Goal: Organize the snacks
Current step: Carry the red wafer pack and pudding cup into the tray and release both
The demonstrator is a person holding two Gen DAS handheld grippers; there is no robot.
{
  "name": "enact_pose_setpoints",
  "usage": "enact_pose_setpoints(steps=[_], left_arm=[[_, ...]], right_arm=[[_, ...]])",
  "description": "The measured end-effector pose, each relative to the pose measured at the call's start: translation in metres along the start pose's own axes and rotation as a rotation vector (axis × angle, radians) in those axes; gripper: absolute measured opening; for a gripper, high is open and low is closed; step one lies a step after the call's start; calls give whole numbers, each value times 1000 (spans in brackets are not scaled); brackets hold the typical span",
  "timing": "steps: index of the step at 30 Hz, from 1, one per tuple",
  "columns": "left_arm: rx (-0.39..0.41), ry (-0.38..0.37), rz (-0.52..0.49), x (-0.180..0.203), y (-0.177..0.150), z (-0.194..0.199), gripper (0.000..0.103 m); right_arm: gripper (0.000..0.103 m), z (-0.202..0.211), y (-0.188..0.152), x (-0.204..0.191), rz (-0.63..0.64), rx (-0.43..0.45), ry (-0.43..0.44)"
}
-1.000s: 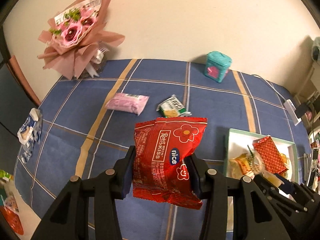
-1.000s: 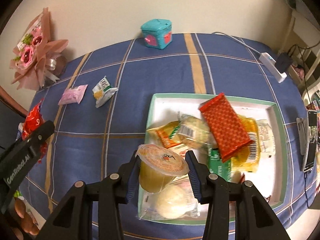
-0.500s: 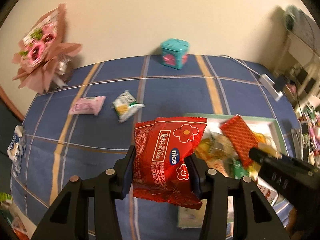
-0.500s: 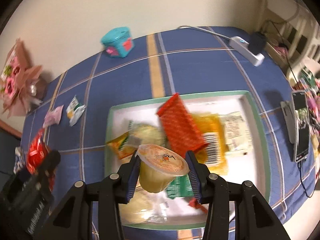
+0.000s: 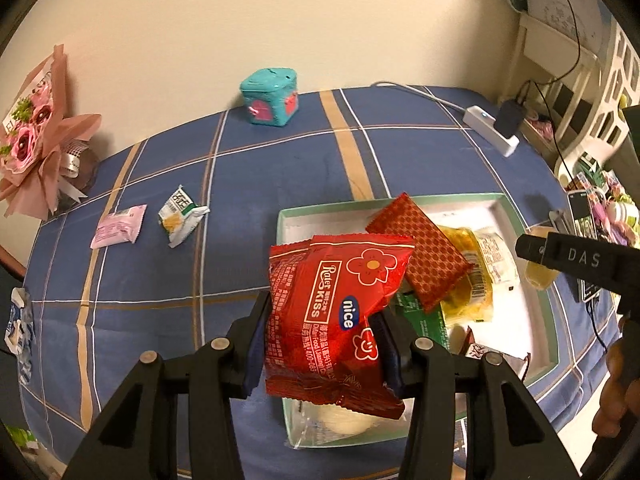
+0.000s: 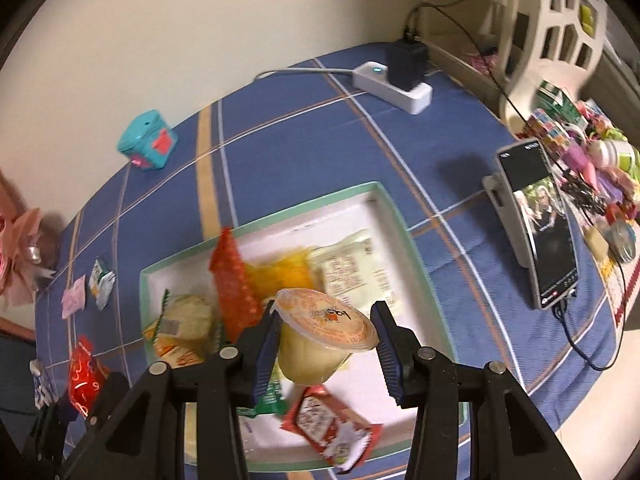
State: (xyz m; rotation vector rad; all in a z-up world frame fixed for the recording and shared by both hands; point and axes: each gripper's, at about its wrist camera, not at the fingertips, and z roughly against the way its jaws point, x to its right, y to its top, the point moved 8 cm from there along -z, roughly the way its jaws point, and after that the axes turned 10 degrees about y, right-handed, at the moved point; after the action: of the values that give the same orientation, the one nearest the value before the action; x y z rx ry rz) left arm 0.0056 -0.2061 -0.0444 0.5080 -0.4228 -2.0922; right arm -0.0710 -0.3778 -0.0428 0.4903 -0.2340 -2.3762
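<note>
Left tool (image 5: 320,344) clamped on red pack (image 5: 336,320), right tool (image 6: 326,348) on cup (image 6: 320,336); tray (image 5: 520,216) directly beneath, centre-right of frame.

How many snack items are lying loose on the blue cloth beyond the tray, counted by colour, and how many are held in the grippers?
Pink flat packet: 1
Green-and-white packet: 1
Red foil packet in left gripper: 1
Yellow jelly cup in right gripper: 1
Total: 4
</note>
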Motion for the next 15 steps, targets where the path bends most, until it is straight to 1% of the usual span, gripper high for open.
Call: enact_pose_setpoints(steps=[3, 6, 10, 15], left_arm=[[-10, -5, -10, 6, -2, -2, 49], [-27, -9, -24, 11, -5, -8, 49], [-58, -12, -44, 18, -10, -18, 50], [-107, -44, -54, 28, -19, -30, 50]], right_arm=[[48, -4, 2, 8, -12, -12, -2], [48, -14, -2, 10, -11, -43, -9], [48, -33, -11, 15, -10, -106, -28], [48, -52, -21, 21, -9, -164, -52]])
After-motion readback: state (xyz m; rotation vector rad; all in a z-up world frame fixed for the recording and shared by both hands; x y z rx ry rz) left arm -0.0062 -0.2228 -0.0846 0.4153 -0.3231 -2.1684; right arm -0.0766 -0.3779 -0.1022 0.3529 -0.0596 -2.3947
